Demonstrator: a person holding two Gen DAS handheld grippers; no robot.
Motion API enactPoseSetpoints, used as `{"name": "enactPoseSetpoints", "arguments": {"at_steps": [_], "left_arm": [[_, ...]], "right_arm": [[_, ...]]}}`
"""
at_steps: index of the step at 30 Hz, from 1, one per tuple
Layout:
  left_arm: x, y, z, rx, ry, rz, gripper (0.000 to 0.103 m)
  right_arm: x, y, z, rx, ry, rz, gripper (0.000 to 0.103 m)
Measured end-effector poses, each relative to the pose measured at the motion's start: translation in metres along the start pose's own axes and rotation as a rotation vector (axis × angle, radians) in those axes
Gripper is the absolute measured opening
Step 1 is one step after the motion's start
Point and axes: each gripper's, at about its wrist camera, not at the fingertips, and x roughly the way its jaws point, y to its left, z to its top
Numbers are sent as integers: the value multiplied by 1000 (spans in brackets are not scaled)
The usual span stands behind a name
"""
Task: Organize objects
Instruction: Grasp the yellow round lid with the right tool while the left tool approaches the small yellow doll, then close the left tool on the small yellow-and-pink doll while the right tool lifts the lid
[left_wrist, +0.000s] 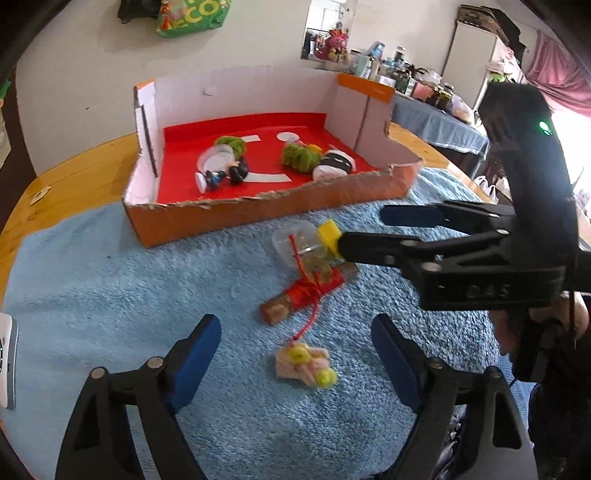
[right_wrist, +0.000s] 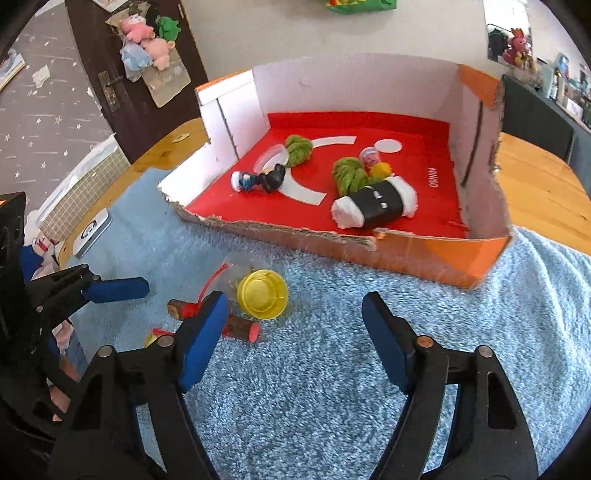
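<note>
A clear jar with a yellow lid lies on its side on the blue towel, in front of the orange cardboard box. Beside it rests a short wooden stick wrapped in red thread. My right gripper stands open over the towel, the jar just ahead of its left finger and no pad pressing on it. My left gripper is open too, and a small pink and yellow plush piece lies on the towel between its fingers, untouched.
The box's red floor holds green yarn bundles, a small figurine, a black and white roll-shaped plush and a clear lid. A white device sits at the towel's left edge. Wooden table surrounds the towel.
</note>
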Motion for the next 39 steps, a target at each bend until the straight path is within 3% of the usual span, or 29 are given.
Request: {"name": "enactPoseSetpoints", "arguments": {"at_steps": [9, 15, 18, 22, 29, 35, 39], "left_arm": [[5, -3, -8, 6, 19, -44, 66], [3, -1, -11, 12, 7, -43, 55], [2, 0, -14, 17, 3, -44, 55], [1, -3, -16, 34, -6, -34, 55], [-1, -5, -24, 47, -42, -7, 48], [-5, 3, -27, 16, -62, 10, 29], [-9, 8, -30, -9, -67, -10, 28]], "right_arm": [[14, 3, 3, -10, 19, 22, 61], [18, 7, 6, -23, 26, 36, 42], [20, 12, 6, -46, 28, 21, 41], [20, 14, 6, -47, 26, 13, 30], [18, 19, 3, -52, 26, -8, 30], [15, 16, 2, -28, 9, -14, 30], [12, 14, 0, -15, 3, -15, 30]]}}
